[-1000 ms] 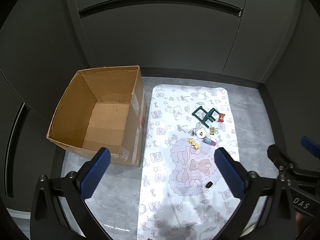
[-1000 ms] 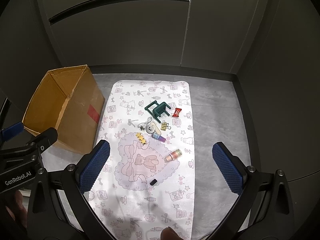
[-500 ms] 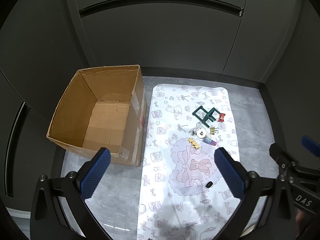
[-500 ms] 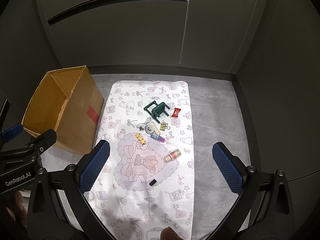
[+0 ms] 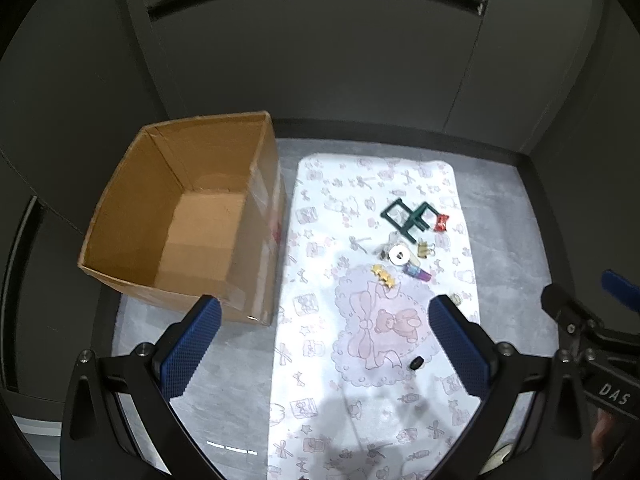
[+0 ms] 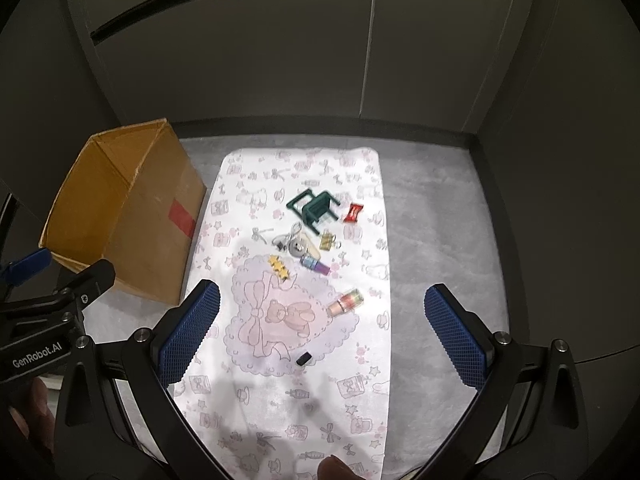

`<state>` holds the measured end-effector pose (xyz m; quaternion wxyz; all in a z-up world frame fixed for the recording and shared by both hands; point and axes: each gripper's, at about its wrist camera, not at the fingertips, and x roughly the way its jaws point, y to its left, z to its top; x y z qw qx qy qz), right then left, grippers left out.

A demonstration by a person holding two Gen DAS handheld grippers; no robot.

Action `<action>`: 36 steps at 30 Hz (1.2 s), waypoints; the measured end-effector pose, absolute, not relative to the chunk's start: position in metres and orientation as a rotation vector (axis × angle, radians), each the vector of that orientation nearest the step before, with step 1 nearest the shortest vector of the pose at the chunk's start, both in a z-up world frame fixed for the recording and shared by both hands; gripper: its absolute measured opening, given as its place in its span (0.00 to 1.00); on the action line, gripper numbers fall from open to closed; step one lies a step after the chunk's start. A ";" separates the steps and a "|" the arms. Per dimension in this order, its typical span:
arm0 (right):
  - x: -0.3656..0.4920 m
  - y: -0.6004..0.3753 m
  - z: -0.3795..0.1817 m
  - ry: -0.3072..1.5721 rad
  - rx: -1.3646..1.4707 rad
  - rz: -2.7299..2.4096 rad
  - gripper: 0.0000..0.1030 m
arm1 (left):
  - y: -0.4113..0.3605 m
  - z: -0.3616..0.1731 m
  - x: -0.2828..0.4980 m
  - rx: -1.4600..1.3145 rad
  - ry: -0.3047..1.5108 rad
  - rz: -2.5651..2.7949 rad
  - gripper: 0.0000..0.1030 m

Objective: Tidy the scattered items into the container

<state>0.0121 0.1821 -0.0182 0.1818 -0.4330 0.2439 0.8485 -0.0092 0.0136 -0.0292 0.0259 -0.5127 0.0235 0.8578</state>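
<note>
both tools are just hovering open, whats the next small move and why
Probably lower the right tool toward the small black piece, the nearest item on the patterned mat. Both tools are open and empty, and the cardboard box holds nothing yet.

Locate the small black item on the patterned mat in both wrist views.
Left wrist: small black item lies on the mat, below the printed bear, lower centre-right.
Right wrist: small black item lies lower centre, below the bear.
Shared landmark: green toy chair, farther up the mat.
</note>
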 end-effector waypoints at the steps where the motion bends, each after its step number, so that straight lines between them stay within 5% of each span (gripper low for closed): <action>1: 0.012 0.184 -0.025 0.693 -1.235 2.389 1.00 | 0.016 -0.034 -0.010 -1.589 0.077 2.645 1.00; 21: -0.010 0.230 -0.186 0.769 -1.479 2.370 1.00 | 0.086 -0.217 0.000 -1.789 0.077 2.408 1.00; 32: -0.049 0.212 -0.255 0.532 -1.594 2.501 1.00 | 0.111 -0.303 0.011 -1.851 0.059 2.329 0.99; 36: -0.060 0.205 -0.273 0.458 -1.630 2.527 1.00 | 0.113 -0.319 0.012 -1.860 0.041 2.269 0.87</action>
